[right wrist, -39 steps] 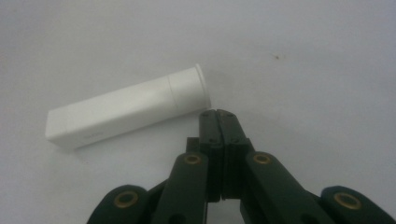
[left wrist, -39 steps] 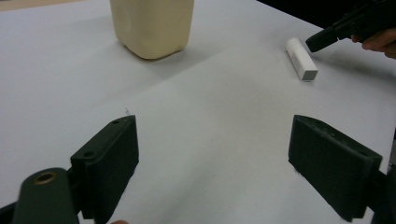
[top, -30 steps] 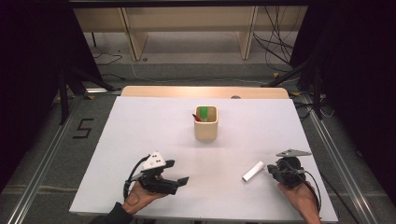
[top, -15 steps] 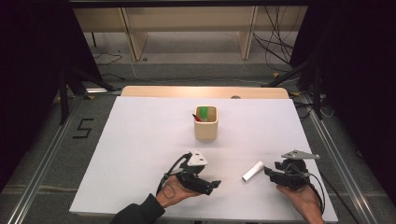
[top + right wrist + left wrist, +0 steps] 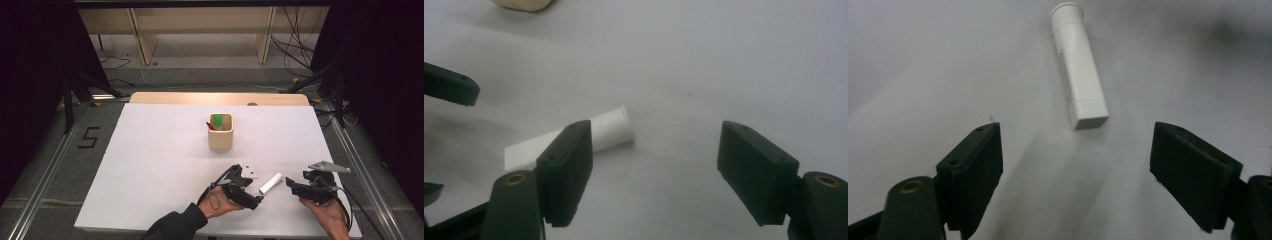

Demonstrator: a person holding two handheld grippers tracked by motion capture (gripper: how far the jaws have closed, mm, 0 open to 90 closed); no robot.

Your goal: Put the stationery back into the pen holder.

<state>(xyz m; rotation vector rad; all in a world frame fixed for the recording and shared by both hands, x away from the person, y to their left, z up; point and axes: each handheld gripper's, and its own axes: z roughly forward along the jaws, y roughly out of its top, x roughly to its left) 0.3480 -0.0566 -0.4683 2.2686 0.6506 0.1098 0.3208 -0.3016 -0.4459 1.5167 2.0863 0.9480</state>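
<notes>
With the right gripper (image 5: pixel 290 183), jaws just spread wide and empty, beside the small white plastic tube (image 5: pixel 270 183) lying on the white table (image 5: pixel 150 165), the left gripper (image 5: pixel 258 201), jaws wide but narrowing with nothing between them yet, risks nudging the round tube into rolling away.

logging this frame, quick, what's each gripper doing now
left gripper: open, jaws empty, white tube lying ahead of it.
right gripper: open, jaws just been opening, holding nothing, tube beside it on the table.
</notes>
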